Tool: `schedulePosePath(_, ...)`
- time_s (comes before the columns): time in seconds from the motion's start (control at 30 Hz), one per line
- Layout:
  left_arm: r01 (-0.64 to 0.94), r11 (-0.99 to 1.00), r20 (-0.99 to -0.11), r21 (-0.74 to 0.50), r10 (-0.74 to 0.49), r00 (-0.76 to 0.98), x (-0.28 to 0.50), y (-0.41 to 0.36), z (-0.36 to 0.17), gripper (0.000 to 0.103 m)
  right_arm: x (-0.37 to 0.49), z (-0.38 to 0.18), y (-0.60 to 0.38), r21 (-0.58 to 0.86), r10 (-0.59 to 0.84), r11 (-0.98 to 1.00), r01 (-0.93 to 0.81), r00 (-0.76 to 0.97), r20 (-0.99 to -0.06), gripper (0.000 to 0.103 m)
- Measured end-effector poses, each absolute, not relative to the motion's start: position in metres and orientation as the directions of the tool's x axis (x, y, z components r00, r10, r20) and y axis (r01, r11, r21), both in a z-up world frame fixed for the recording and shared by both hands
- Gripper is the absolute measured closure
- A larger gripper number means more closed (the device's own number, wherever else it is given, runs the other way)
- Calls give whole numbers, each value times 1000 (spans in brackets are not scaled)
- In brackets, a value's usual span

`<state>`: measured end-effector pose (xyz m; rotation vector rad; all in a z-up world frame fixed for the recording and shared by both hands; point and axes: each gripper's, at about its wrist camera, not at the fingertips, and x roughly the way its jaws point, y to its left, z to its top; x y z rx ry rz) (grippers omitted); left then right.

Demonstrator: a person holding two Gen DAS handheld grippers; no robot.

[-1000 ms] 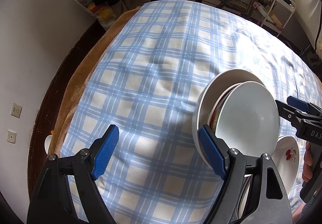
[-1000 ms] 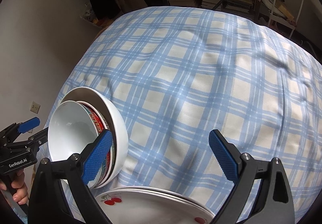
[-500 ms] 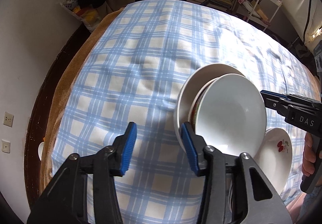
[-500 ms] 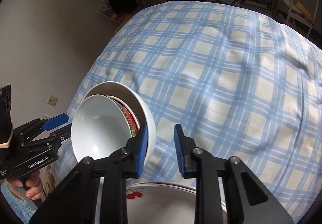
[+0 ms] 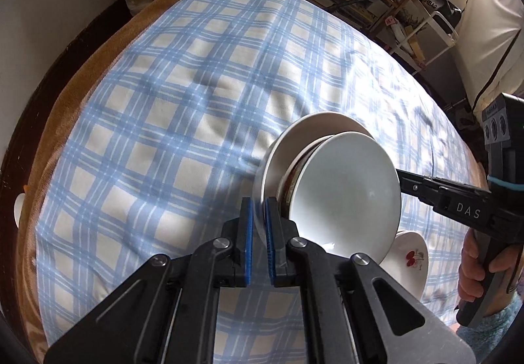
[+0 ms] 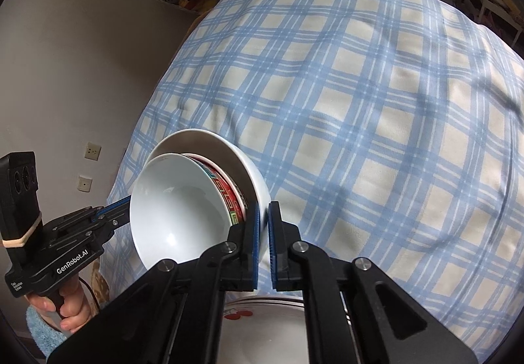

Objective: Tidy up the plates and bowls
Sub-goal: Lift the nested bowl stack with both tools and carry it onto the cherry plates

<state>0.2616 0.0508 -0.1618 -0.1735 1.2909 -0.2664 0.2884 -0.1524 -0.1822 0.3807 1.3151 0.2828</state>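
Nested bowl stack (image 5: pixel 344 187) tilted on its side over the blue plaid cloth (image 5: pixel 183 121) of the worktop. Outer white bowl (image 6: pixel 252 174) holds a red-patterned bowl (image 6: pixel 229 193), which holds the inner white bowl (image 6: pixel 177 210). Left gripper (image 5: pixel 258 226): jaws clenched on the outer bowl's rim, left side of the stack. Right gripper (image 6: pixel 264 233): jaws clenched on the same rim, opposite side. Cherry-print plates (image 6: pixel 262 328) sit just beside the stack, on its near side, partly under it. A hand (image 6: pixel 70 308) grips each handle.
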Motion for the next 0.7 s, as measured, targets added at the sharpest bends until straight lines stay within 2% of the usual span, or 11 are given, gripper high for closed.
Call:
schedulePosePath(0.2, 89, 957, -926, -275, -289, 245, 264, 51, -163, 98, 290, -181, -149, 410, 398, 912, 9, 227, -889, 95)
schedulePosePath(0.53, 89, 974, -938, -207, -224, 266, 263, 45, -163, 100, 294, -183, -143, 375, 364, 927, 13, 217, -906, 95)
schedulePosePath(0.7, 126, 980, -949, -152, -180, 259, 263, 37, -162, 100, 290, -181, -139, 346, 348, 937, -49, 238, -907, 95)
